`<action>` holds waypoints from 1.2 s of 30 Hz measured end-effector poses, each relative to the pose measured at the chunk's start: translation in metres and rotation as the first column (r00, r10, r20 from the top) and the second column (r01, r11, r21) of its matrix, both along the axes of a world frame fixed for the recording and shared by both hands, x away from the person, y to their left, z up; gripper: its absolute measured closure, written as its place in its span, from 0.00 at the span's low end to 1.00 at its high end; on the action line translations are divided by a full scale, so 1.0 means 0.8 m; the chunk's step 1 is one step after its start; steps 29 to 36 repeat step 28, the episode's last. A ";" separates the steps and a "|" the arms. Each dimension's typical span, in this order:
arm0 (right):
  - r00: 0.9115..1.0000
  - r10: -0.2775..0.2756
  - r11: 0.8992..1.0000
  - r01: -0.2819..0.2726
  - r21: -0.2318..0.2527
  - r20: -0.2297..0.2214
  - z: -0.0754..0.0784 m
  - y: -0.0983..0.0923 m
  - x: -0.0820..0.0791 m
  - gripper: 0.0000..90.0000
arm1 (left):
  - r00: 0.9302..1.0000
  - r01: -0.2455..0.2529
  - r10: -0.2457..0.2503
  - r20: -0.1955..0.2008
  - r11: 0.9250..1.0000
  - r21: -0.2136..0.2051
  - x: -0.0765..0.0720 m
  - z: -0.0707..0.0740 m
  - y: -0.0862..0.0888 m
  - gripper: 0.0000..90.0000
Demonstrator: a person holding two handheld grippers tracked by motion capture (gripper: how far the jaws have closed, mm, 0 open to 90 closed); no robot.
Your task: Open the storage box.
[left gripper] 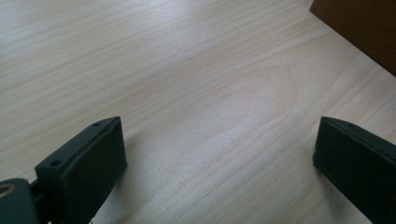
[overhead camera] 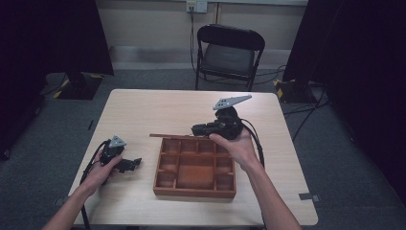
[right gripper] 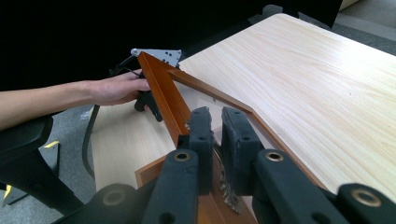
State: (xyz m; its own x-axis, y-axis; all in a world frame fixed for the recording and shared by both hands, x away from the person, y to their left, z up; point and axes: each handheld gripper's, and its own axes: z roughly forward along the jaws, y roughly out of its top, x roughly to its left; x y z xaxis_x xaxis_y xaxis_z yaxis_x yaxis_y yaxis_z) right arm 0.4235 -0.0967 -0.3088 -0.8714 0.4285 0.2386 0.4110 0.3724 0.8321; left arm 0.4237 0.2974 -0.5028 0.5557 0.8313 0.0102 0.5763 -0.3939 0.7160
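Note:
A wooden box point(overhead camera: 194, 191) with several compartments sits at the middle of the table. Its thin wooden-framed lid point(overhead camera: 167, 136) stands raised along the box's far edge, seen edge-on in the high view. My right gripper point(overhead camera: 195, 128) is shut on the lid's frame. In the right gripper view the jaws point(right gripper: 217, 126) pinch that frame, and the lid point(right gripper: 161, 88) stretches away from them. My left gripper point(overhead camera: 135, 163) rests low on the table left of the box. In its own view its jaws point(left gripper: 219, 149) stand wide open over bare wood, with a corner of the box point(left gripper: 364, 28) at the upper right.
The light wooden table point(overhead camera: 143, 105) has free room behind and left of the box. A black folding chair point(overhead camera: 230, 52) stands beyond the far edge. Dark curtains hang at both sides, and cables lie on the grey floor.

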 end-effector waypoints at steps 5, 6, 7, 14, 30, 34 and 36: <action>1.000 0.001 1.000 -0.001 -0.001 0.001 0.000 0.000 0.000 0.92 | 1.000 0.000 0.000 -0.002 1.000 -0.001 0.000 0.000 0.000 0.02; 1.000 0.002 1.000 -0.002 -0.001 0.000 0.000 0.000 0.000 0.92 | 1.000 0.000 0.000 -0.001 1.000 0.001 0.000 0.000 0.000 0.02; 1.000 0.002 1.000 -0.002 -0.001 0.000 0.000 0.000 0.000 0.92 | 1.000 0.000 0.000 -0.001 1.000 0.001 0.000 0.000 0.000 0.02; 1.000 0.001 1.000 -0.001 -0.002 0.003 0.000 0.000 0.000 0.92 | 1.000 0.000 0.000 0.000 1.000 0.000 0.000 0.000 0.000 0.02; 1.000 0.008 1.000 -0.008 -0.004 0.004 -0.001 0.000 0.000 0.91 | 1.000 0.002 -0.002 -0.002 1.000 0.003 0.000 0.000 0.000 0.02; 1.000 0.008 1.000 -0.008 -0.004 0.004 -0.001 0.000 0.000 0.91 | 1.000 0.002 -0.002 -0.002 1.000 0.003 0.000 0.000 0.000 0.02; 1.000 0.008 1.000 -0.008 -0.004 0.004 -0.001 0.000 0.000 0.91 | 1.000 0.002 -0.002 -0.002 1.000 0.003 0.000 0.000 0.000 0.02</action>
